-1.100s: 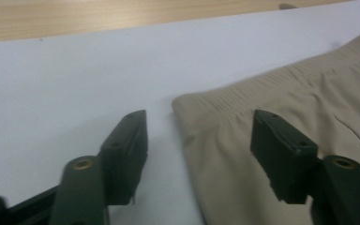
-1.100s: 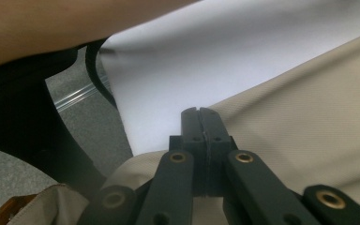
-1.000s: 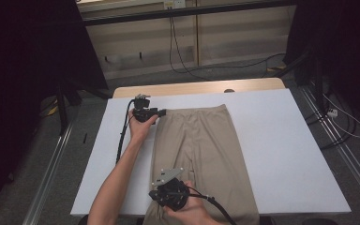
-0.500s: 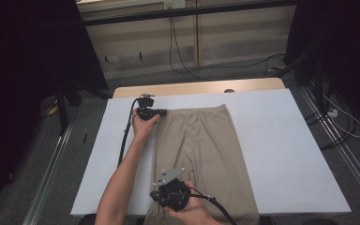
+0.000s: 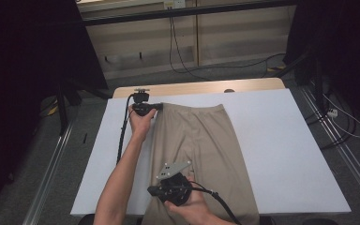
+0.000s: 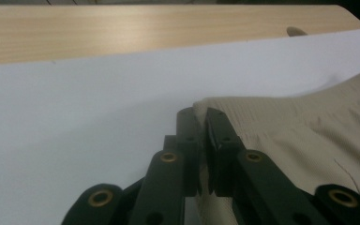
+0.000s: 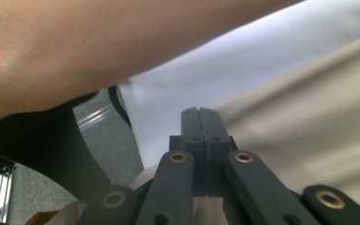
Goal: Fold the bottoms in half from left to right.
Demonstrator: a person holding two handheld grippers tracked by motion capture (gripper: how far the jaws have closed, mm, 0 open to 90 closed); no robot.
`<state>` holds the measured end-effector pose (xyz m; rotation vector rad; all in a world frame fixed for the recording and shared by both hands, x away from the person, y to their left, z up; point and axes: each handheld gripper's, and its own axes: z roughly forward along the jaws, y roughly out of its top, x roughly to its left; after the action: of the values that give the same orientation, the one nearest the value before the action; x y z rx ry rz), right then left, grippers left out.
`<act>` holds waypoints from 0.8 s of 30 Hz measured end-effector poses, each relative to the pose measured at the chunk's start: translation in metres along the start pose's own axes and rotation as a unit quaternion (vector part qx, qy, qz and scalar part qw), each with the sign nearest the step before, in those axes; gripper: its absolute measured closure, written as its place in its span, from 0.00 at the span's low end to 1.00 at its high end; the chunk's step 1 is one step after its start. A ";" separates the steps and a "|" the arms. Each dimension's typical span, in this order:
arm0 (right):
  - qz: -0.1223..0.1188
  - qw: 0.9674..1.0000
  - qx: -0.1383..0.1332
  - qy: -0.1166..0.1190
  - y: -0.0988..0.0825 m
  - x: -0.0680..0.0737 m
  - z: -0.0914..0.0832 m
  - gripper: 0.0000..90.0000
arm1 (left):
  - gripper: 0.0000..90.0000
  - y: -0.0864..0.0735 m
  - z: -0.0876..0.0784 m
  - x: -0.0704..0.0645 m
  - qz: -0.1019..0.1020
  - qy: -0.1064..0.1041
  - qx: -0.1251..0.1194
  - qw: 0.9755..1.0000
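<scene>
The beige trousers (image 5: 201, 154) are spread down the middle of the white surface (image 5: 286, 154). The left tongs (image 6: 201, 117) have just been closing and are now pinched on the waistband corner at upper left; the right tongs (image 7: 200, 115) are shut on the fabric's left edge at lower centre. Both edges are best lifted together, evenly, for a clean fold. The person's left forearm (image 5: 122, 183) lies close beside the cloth; trailing cables could snag.
</scene>
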<state>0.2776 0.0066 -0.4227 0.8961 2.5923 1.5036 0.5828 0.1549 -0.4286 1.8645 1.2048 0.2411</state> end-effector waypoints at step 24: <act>-0.039 0.996 -0.060 0.044 0.053 0.032 -0.005 1.00 | 0.94 0.022 -0.059 0.025 -0.008 0.019 -0.023 1.000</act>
<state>0.2740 0.0382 -0.3696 0.7236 2.5305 1.6916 0.5758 0.2058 -0.3839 1.8168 1.2301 0.2936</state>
